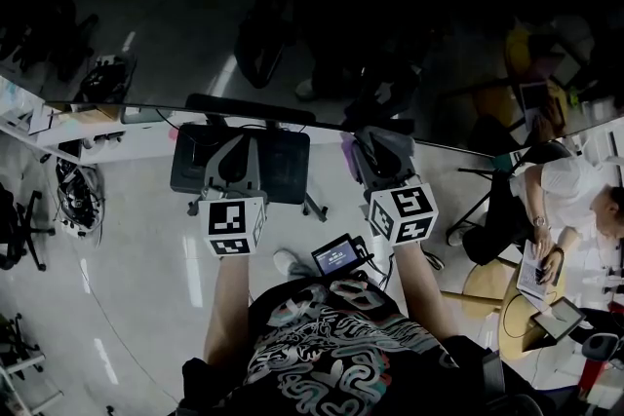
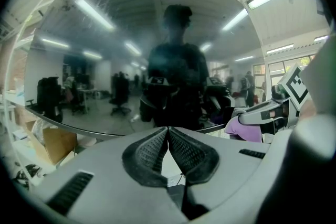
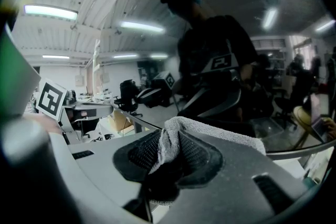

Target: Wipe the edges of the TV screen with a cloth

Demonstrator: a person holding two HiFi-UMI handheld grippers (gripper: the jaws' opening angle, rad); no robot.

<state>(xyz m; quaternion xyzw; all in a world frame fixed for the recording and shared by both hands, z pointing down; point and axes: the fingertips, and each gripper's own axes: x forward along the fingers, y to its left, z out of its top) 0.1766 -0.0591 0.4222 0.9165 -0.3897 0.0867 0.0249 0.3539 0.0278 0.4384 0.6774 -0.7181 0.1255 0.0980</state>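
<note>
Right gripper view | cloth (image 3: 167,143) pinched between right gripper (image 3: 169,135) jaws

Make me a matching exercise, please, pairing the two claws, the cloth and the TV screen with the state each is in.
Column one:
1. left claw
2. right claw
3. cloth
4. TV screen

Column two:
A. dark, mirroring the room
B. shut on the cloth
C. shut, with nothing between
D. pinched and draped over a jaw

Pairs: 1-C, 2-B, 3-D, 4-A
</note>
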